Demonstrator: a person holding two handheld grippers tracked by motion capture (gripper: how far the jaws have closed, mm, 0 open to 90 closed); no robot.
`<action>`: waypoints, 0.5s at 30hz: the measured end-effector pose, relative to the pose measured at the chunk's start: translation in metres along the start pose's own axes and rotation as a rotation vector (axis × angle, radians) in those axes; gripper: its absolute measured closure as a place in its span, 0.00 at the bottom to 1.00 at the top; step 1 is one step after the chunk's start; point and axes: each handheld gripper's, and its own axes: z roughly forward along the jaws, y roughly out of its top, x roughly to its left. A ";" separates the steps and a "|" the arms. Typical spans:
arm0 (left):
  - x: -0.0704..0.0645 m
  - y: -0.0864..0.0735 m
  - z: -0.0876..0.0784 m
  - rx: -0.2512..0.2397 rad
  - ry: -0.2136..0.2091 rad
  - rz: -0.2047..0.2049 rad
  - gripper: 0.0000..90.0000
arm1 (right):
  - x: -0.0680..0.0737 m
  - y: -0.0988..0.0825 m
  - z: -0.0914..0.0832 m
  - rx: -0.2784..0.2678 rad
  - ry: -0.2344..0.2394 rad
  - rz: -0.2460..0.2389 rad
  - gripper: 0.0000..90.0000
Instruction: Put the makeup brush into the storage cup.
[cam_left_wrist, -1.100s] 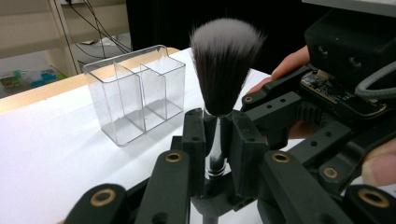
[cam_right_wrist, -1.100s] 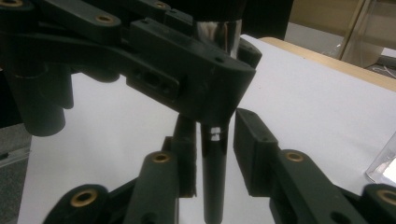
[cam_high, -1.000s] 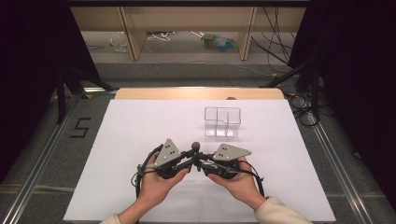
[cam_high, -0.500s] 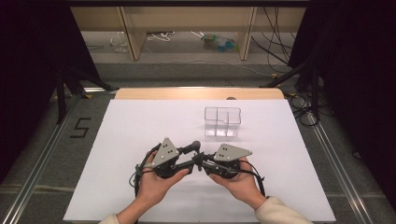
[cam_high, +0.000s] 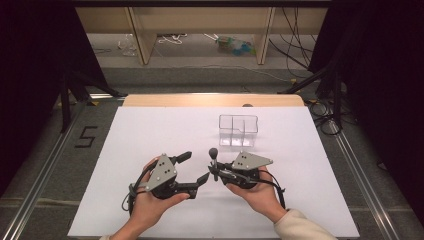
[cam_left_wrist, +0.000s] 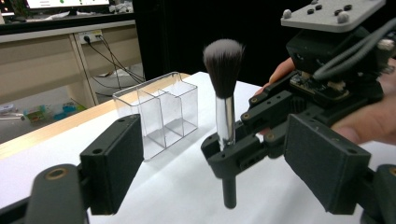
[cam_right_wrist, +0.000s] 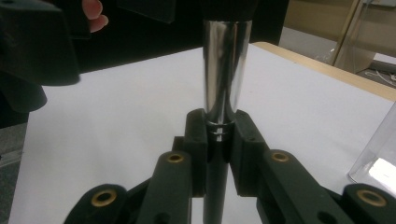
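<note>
Left gripper view: upright makeup brush (cam_left_wrist: 223, 100), chrome ferrule, clamped in right gripper (cam_left_wrist: 224, 156); left gripper (cam_left_wrist: 224, 182) jaws just opened.

Both handheld units are matte black. The left gripper (cam_high: 194, 167) and right gripper (cam_high: 214, 173) each carry a grey three-cornered plate (cam_high: 163, 168) with dark studs. Black cables (cam_high: 131, 192) loop from the bodies. Brass-coloured pivot screws (cam_right_wrist: 103, 197) mark the linkages. One cream sleeve (cam_high: 302, 225) is worn.
</note>
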 end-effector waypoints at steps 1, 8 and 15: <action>0.002 -0.002 -0.003 -0.002 -0.002 0.004 0.21 | -0.001 0.000 -0.001 0.005 0.003 0.006 0.88; 0.007 -0.011 -0.014 -0.007 0.003 0.004 0.18 | -0.002 0.001 -0.003 0.015 0.010 0.023 0.88; 0.027 -0.012 -0.027 -0.002 0.033 0.189 0.18 | -0.005 0.001 -0.004 0.003 -0.001 0.021 0.88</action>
